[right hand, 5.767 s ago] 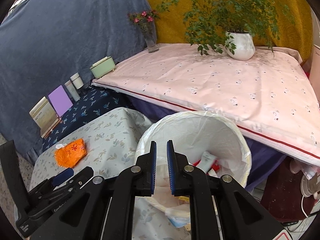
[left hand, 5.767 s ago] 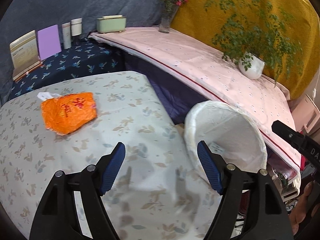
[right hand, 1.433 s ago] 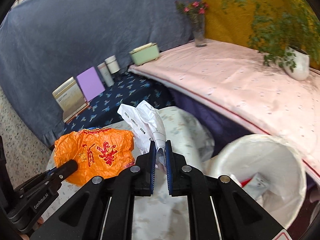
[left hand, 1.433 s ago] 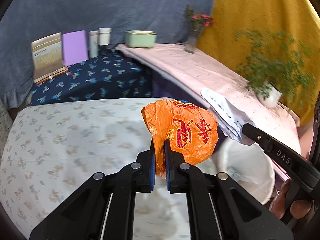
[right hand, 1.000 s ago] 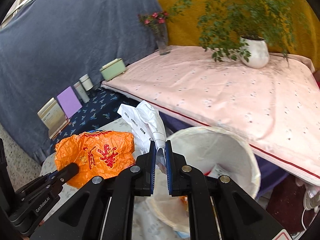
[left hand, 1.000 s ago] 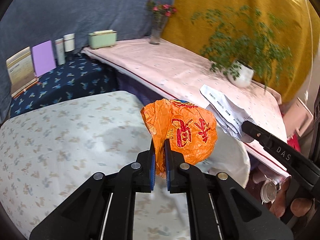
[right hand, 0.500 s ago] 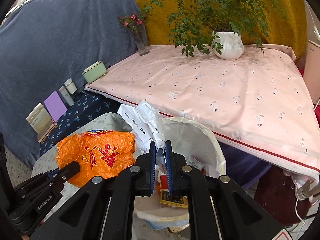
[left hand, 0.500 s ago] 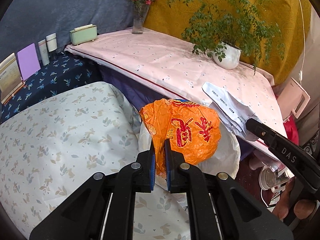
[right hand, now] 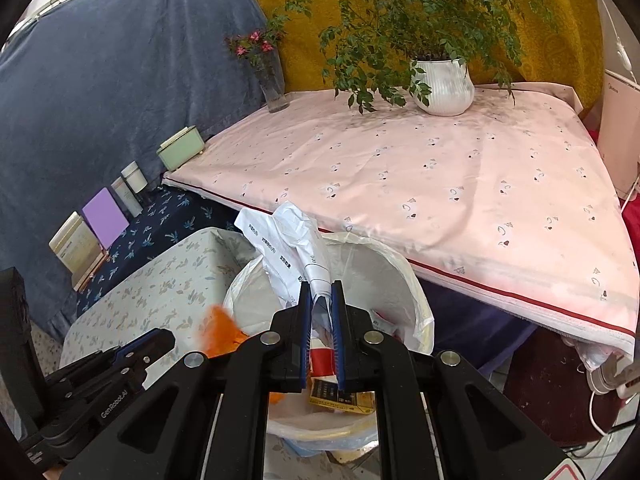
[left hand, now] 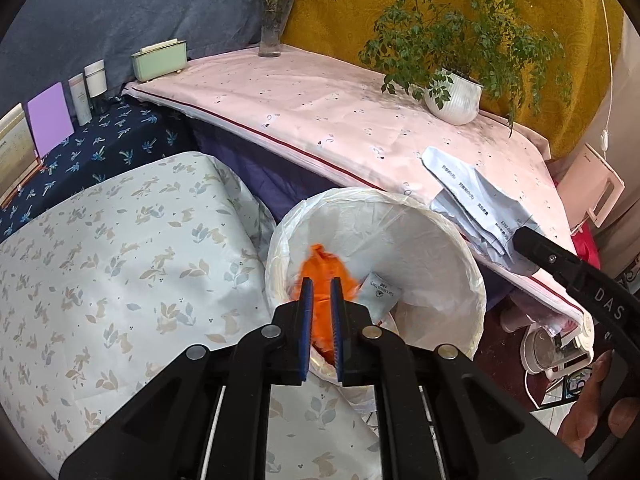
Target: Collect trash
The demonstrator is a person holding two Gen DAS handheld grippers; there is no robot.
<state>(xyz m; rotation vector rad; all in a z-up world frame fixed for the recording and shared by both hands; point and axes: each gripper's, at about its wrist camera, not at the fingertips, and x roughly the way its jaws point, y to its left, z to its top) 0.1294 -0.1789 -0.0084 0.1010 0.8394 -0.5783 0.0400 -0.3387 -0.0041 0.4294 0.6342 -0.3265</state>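
A white-lined trash bin stands between the floral table and the pink table. The orange plastic bag is blurred and dropping into the bin, just past my left gripper, whose jaws stand slightly apart with nothing clamped. The bag also shows in the right wrist view. My right gripper is shut on crumpled white printed paper and holds it above the bin. That paper also shows in the left wrist view. The bin holds other wrappers.
The floral-cloth table is at the left. The pink-cloth table carries a potted plant, a flower vase and a green box. Books and bottles stand on the dark blue cloth. Appliances and cables sit on the floor at the right.
Both grippers swung from the floral table to over the bin. My left gripper has let go of the orange bag, which now falls into the bin. The right still holds the paper.
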